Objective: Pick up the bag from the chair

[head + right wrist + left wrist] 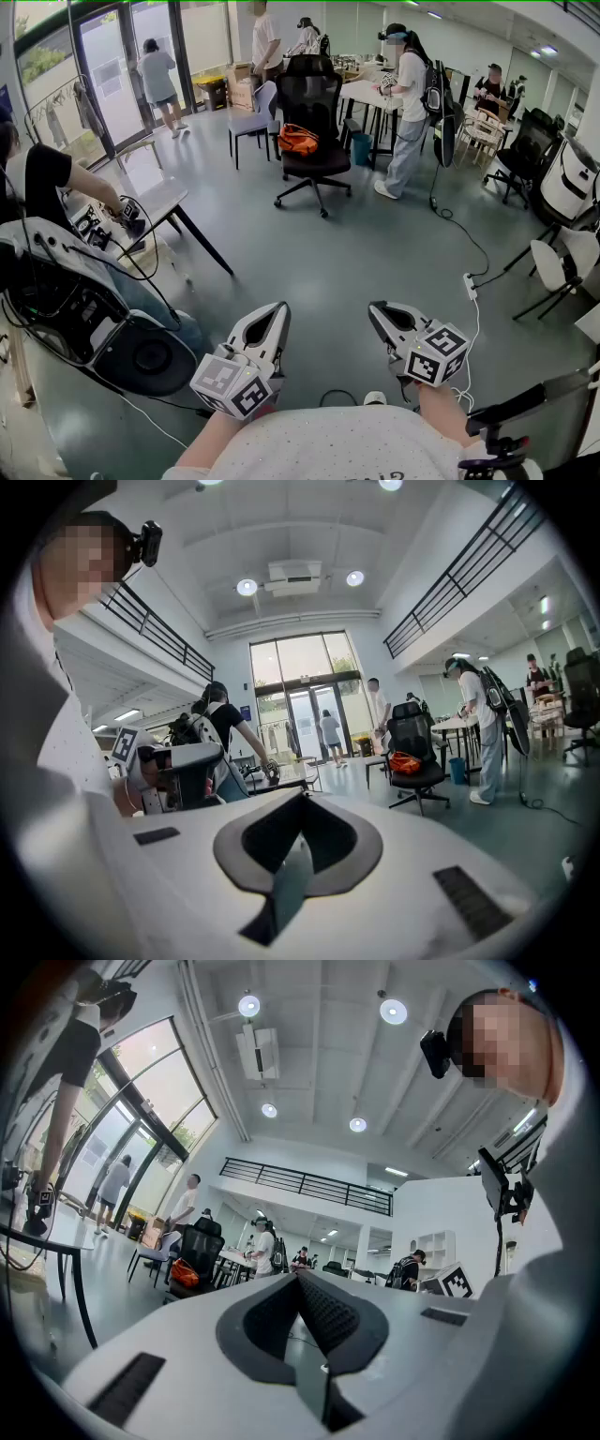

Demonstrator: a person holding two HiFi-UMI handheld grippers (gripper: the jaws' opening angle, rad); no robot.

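Observation:
An orange bag (298,139) lies on the seat of a black office chair (310,103) far across the room. The bag (185,1274) shows small in the left gripper view and, as the bag (405,762), on the chair (413,738) in the right gripper view. My left gripper (279,310) and right gripper (376,310) are held low, close to my body, pointing toward the chair with several metres of floor between. Both are shut with nothing between the jaws; the left gripper (300,1278) and right gripper (302,797) show tips touching.
A black-legged table (167,200) and a white machine with cables (84,314) stand at my left, with a seated person (42,178). A person with a backpack (407,103) stands right of the chair. A power strip (470,285) with its cord lies on the floor; white chairs (562,262) sit right.

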